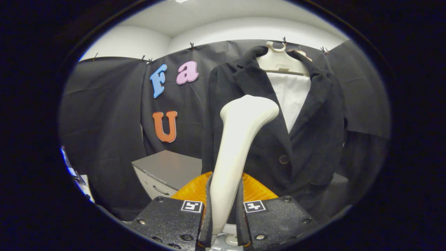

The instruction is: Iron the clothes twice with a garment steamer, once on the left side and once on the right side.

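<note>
steamer (240,139) head face turned away, jacket (313,139) hem hidden

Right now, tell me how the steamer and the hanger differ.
The garment steamer is clamped upright between the gripper fingers; the hanger hangs beyond it at the booth wall. The steamer stands bare in front of the dark jacket; the hanger sits inside its collar. Both are off-white plastic.

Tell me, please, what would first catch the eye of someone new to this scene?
The steamer stands out first: the gripper is shut on its handle, and its head rises in front of the jacket. The jacket hangs just beyond on a hanger, open over a white shirt. A grey cabinet sits lower down beside the jacket, against the booth's wall.
</note>
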`<state>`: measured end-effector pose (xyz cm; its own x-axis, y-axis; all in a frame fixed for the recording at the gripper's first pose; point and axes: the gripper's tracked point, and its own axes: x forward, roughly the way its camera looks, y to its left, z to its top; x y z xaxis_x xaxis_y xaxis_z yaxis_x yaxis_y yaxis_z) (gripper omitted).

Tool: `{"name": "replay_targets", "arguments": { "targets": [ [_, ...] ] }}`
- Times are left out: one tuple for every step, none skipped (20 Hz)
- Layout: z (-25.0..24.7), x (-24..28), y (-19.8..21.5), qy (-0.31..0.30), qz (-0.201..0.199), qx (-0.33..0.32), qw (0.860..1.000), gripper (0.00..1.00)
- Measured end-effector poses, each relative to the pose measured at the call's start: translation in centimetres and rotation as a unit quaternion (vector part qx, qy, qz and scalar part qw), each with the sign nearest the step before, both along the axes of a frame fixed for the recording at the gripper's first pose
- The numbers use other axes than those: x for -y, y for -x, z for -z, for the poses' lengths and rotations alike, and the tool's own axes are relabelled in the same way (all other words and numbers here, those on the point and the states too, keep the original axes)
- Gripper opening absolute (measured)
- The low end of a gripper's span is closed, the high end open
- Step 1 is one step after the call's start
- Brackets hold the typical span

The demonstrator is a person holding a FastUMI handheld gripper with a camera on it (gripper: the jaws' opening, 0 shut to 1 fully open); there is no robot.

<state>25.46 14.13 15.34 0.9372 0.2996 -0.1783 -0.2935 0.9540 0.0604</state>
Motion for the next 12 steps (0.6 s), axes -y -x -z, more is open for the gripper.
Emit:
{"name": "replay_targets", "arguments": {
  "targets": [
    [0.9, 0.0, 0.3, -0.003, -0.003, -0.009, 1.0, 0.3],
    [1.8, -0.1, 0.7, -0.005, -0.007, -0.017, 1.0, 0.3],
    [2.6, -0.1, 1.0, -0.006, -0.01, -0.024, 1.0, 0.3],
    [3.5, -0.1, 1.3, -0.007, -0.012, -0.029, 0.999, 0.3],
    [4.1, 0.0, 1.6, -0.008, -0.013, -0.033, 0.999, 0.3],
    [4.7, -0.1, 1.9, -0.009, -0.014, -0.038, 0.999, 0.3],
    [5.5, -0.1, 2.2, -0.009, -0.015, -0.043, 0.999, 0.3],
    [6.4, 0.1, 2.6, -0.009, -0.015, -0.05, 0.999, 0.3],
    [7.1, 0.2, 2.8, -0.009, -0.014, -0.057, 0.998, 0.3],
    [7.8, 0.4, 3.0, -0.011, -0.011, -0.064, 0.998, 0.3],
    [8.6, 0.6, 3.2, -0.012, -0.009, -0.071, 0.997, 0.3],
    [9.6, 0.8, 3.5, -0.013, -0.006, -0.078, 0.997, 0.3]
  ]
}}
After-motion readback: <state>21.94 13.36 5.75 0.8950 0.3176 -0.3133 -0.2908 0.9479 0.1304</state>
